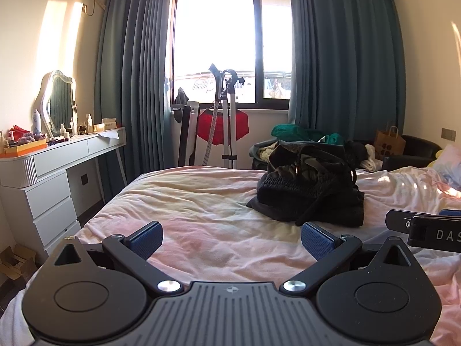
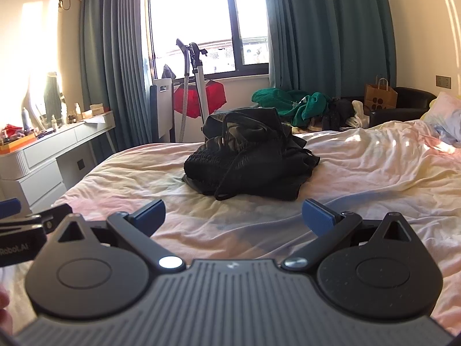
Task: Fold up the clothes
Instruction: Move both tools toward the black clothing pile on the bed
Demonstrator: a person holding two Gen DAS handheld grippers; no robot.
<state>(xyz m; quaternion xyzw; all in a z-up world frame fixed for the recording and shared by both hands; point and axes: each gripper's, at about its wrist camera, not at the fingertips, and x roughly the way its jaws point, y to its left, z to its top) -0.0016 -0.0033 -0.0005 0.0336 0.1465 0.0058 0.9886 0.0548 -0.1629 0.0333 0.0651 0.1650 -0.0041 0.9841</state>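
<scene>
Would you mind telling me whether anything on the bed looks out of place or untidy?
Yes: the black clothes sit in a crumpled heap mid-bed, a strap trailing onto the pink sheet. More clothes, including a green garment, are piled loosely beyond the bed.

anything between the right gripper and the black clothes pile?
Nothing. In the right wrist view, only bare, wrinkled pink bedsheet lies between the open right gripper and the black clothes pile; a dark strap trails off the pile's front.
</scene>
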